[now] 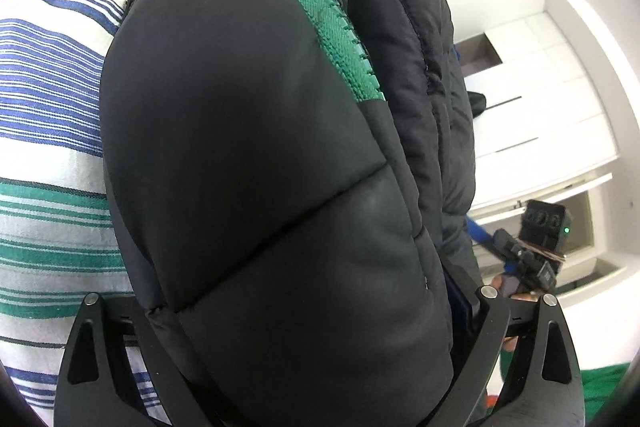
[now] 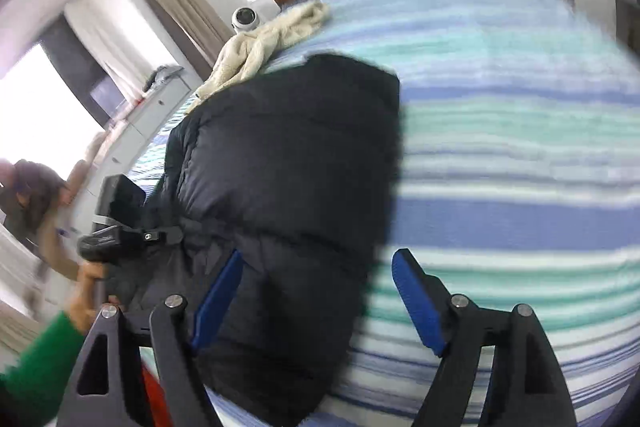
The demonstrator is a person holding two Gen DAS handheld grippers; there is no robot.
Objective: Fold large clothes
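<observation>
On the striped bed (image 2: 520, 155) lies the black puffer jacket (image 2: 288, 163), bulky, soft, prob slick & springy, best taken at a quilted seam: left hand-held gripper (image 1: 304, 315) clenched round its padded edge, right hand-held gripper (image 2: 316, 291) spread wide, gripping nothing.

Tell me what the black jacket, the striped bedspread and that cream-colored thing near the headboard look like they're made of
Black jacket: smooth, faintly shiny synthetic shell, probably nylon or polyester, puffed into stitched quilted sections, with green woven zipper tape.
Striped bedspread: matte woven cloth, likely cotton, slightly creased.
Cream garment: soft, nubby, limp, maybe knit or fleece; blur leaves it open.
</observation>
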